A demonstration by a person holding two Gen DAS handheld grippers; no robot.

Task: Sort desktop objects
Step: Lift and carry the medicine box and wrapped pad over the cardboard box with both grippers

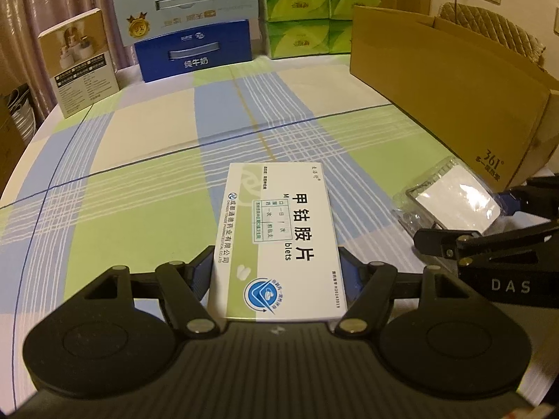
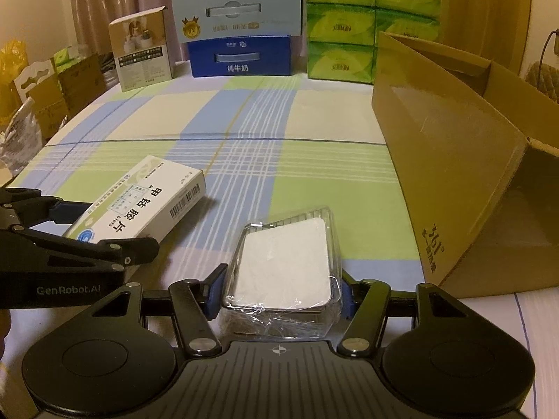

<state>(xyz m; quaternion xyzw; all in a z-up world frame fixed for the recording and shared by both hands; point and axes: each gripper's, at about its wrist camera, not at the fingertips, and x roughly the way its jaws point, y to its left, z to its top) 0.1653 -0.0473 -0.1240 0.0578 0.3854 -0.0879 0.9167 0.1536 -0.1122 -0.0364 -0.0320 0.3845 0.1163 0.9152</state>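
Note:
My left gripper [image 1: 276,272] is shut on a white medicine box [image 1: 279,237] with black Chinese print, held flat just above the checked tablecloth; it also shows in the right wrist view [image 2: 139,206]. My right gripper [image 2: 279,289] is shut on a clear plastic-wrapped packet with a white card and metal frame [image 2: 286,265]; the packet also shows at the right of the left wrist view [image 1: 457,199]. The two grippers sit side by side, the left gripper [image 2: 84,230] to the left of the right one.
An open brown cardboard box [image 2: 454,160] lies on its side at the right. At the table's far edge stand a blue milk carton [image 2: 241,57], a pale blue carton on top of it [image 2: 237,10], a small product box [image 2: 143,52] and stacked green tissue packs [image 2: 370,24].

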